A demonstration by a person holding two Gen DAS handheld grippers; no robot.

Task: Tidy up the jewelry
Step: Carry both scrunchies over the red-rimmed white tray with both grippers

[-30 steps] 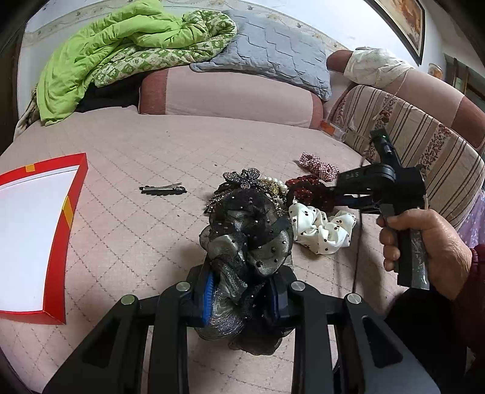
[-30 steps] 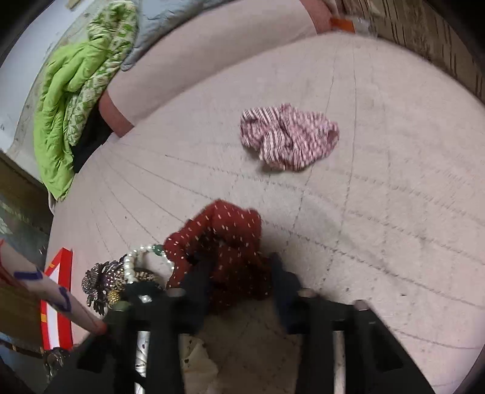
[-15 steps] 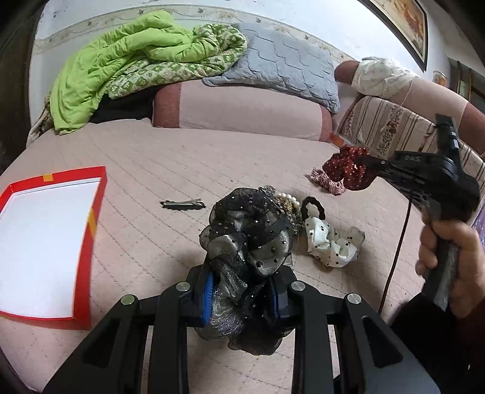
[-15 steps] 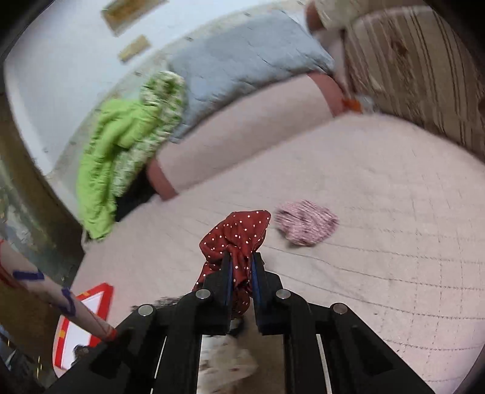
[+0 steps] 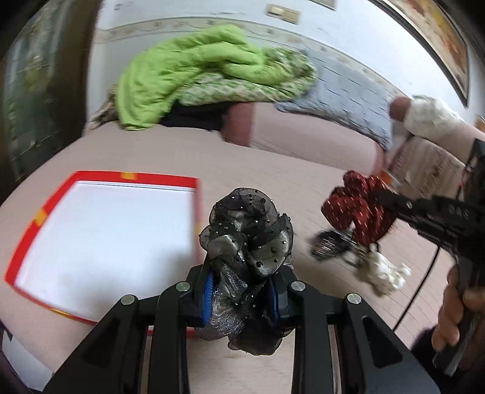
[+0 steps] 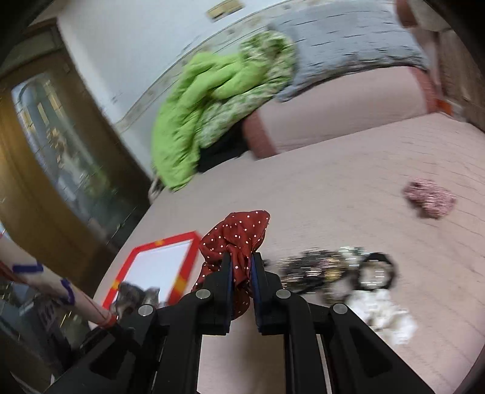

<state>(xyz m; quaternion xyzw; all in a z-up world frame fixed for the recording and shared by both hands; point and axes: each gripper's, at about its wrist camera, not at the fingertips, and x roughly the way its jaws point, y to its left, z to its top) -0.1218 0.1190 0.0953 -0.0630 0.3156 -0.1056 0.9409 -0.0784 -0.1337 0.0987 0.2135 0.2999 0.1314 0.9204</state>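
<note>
A big pink bed [image 5: 272, 169] has a green blanket [image 5: 194, 75] and a grey pillow [image 5: 348, 91] piled by the white wall [image 5: 188, 18], near a brown wooden cabinet [image 6: 45, 151].

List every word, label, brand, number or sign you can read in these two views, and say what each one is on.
"DAS", or close to it: pale raised letters on the black body of the right claw, blurred in the left view, so the reading is uncertain.
Purple marks on the white rolled tube: too partial to read as text.
Red box, its yellow patches, and the framed picture: no readable text.
</note>
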